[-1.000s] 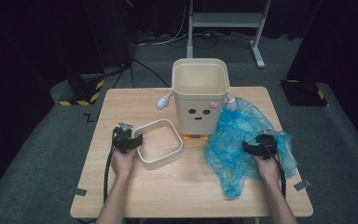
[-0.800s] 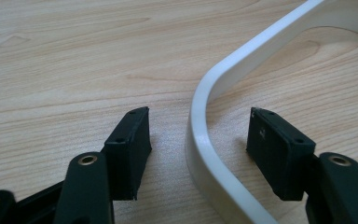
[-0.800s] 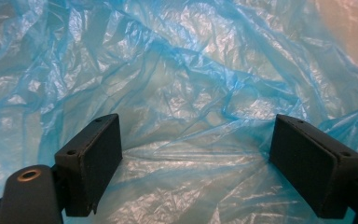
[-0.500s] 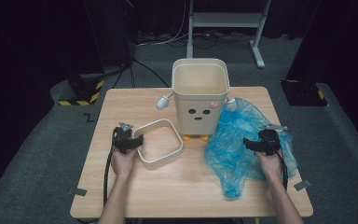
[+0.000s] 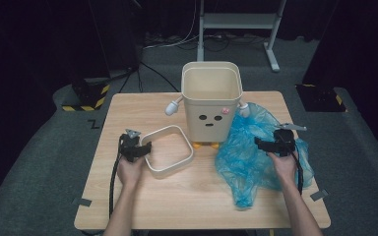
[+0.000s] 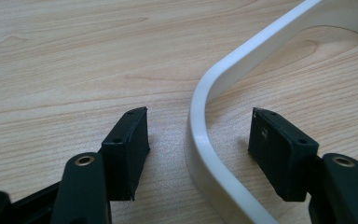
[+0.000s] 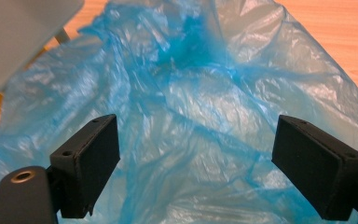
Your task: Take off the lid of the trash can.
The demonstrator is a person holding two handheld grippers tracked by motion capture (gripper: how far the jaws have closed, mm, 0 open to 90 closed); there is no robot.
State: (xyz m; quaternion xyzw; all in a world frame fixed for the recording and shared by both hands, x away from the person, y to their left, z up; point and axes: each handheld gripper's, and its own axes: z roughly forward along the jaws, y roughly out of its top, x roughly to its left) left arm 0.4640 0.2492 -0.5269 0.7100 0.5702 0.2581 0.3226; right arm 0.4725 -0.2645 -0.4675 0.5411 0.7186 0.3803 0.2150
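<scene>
Partly cropped: ring (image 6: 214, 154), bag (image 7: 205, 116).

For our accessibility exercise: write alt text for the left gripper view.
A left hand-held gripper with open black jaws straddles the curved corner of a white frame lying on a light wooden table, one jaw on each side, neither touching it.

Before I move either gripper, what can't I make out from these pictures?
- Bin floor: high view, hidden by its own front wall.
- Table under the blue bag: high view, covered.
- White ring, far side: left gripper view, cut off by the edge.
- Bag opening: right gripper view, lost in crumpled folds.
</scene>
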